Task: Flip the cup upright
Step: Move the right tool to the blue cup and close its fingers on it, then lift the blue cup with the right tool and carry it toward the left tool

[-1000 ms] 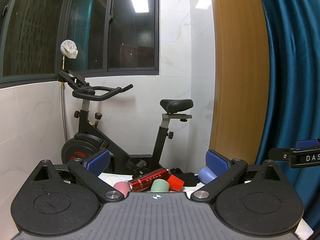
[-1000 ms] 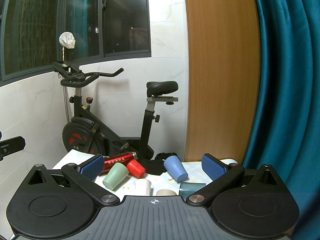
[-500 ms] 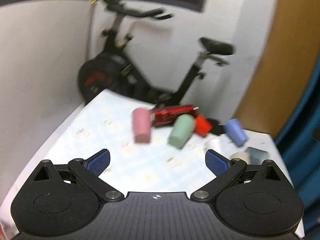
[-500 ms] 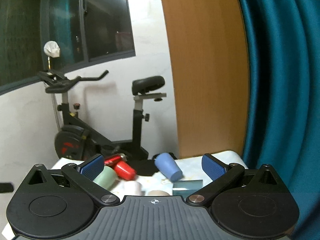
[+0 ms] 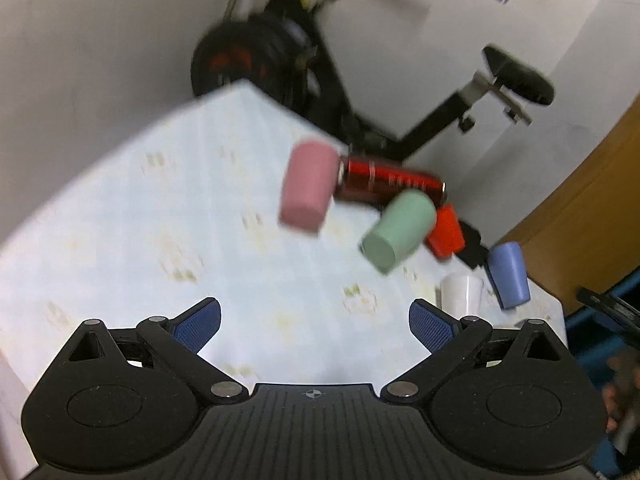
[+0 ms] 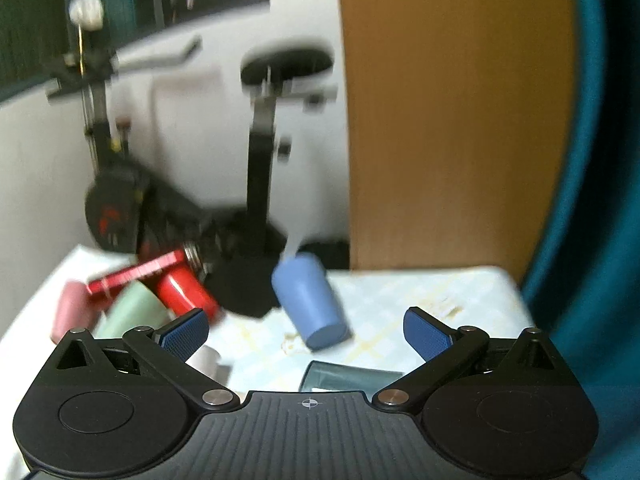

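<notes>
**Both tongs empty, cups all still down**

Left to right across the table [image 5: 120, 208]:

- Pink cup [image 5: 307, 193]: on its side, far end touching the red can [image 5: 390, 181], also lying flat. Closest to my left gripper [image 5: 314, 330], so my guess is that's the first flip.
- Green cup [image 5: 398, 232]: on its side, tilted, resting against the can and the red cup [image 5: 446, 232] behind it. Packed tight, so pulling it may roll the neighbours.
- White cup [image 5: 460, 294]: rim-down or upright, can't tell from blur.
- Blue cup [image 6: 310, 300]: on its side, mouth end toward me, sitting between my right gripper [image 6: 306, 330] fingers' line of sight. Easy approach.
- Dark teal cup [image 6: 348, 376]: lying just under the right gripper, mostly hidden.

Left jaws spread wide, nothing between them, held above bare cloth. Right jaws likewise wide apart, empty.

Exercise bike [image 5: 304, 68] behind the table, irrelevant.
</notes>
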